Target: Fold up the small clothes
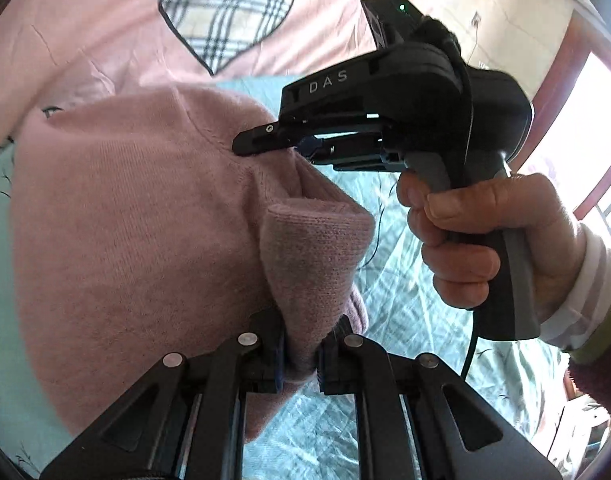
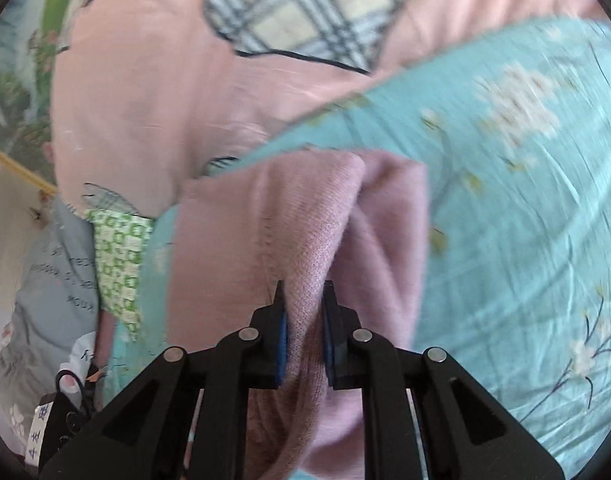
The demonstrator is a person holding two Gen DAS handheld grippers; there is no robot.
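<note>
While both tools have hold of the pink knit sweater [image 1: 137, 220], I'd say the folding is only partway there. It looks like one sleeve or side is already doubled over the body, but the thing is lifted and bunched over the teal bedsheet [image 1: 405, 300], not lying as a flat packet yet. So the final fold and laying it down are still to come, I reckon.

The left tool [image 1: 301, 356] is pinching a thick wad of knit low in its own view. The right tool [image 2: 303, 336] is clamped on a fold too, near the neckline seen from the left camera. The person's right hand [image 1: 477, 240] grips the handle, with the tool pointing sideways into the sweater. A pink quilt with a plaid heart [image 1: 229, 12] lies behind.
</note>
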